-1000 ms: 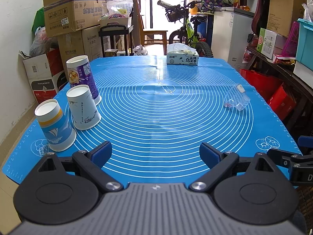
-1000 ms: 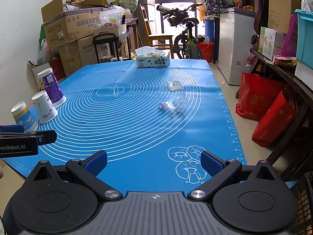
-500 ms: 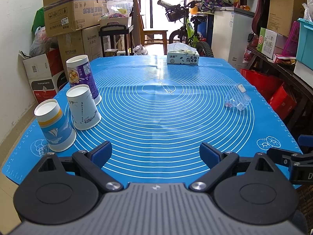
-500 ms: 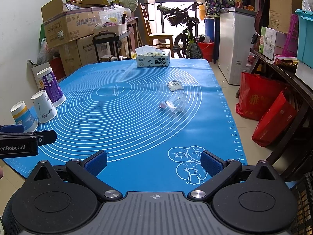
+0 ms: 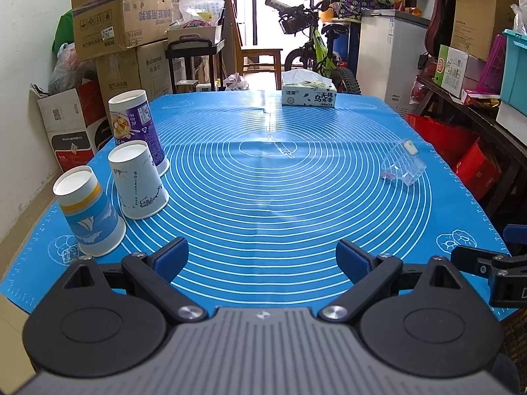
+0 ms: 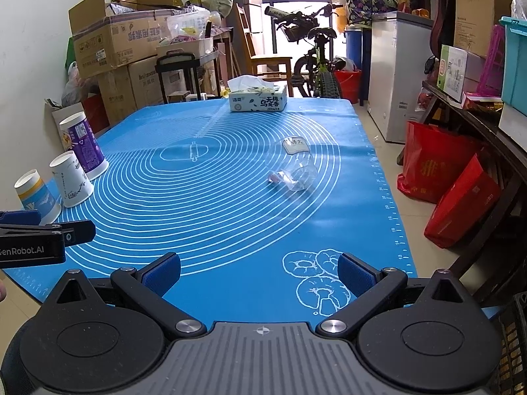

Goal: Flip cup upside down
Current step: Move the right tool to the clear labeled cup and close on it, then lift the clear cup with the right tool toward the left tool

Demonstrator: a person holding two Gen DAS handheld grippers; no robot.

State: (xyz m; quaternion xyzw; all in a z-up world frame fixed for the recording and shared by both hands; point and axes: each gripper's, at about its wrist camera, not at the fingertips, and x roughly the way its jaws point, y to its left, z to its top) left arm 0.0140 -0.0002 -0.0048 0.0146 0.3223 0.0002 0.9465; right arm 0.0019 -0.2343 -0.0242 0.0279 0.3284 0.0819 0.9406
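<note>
A clear plastic cup [image 5: 402, 167] lies on its side on the right part of the blue mat [image 5: 263, 197]; it also shows in the right wrist view [image 6: 293, 169]. Three paper cups stand upside down at the left edge: a blue-and-yellow one [image 5: 87, 212], a white one [image 5: 136, 179] and a purple one [image 5: 136, 125]. My left gripper [image 5: 262, 258] is open and empty over the mat's near edge. My right gripper [image 6: 258, 271] is open and empty near the front right corner, well short of the clear cup.
A tissue box [image 5: 308, 93] sits at the mat's far edge. Cardboard boxes [image 5: 118, 26] are stacked at the left wall. A bicycle [image 5: 313, 49] and a white freezer [image 5: 388, 62] stand behind the table. Red bags [image 6: 454, 184] lie on the floor at the right.
</note>
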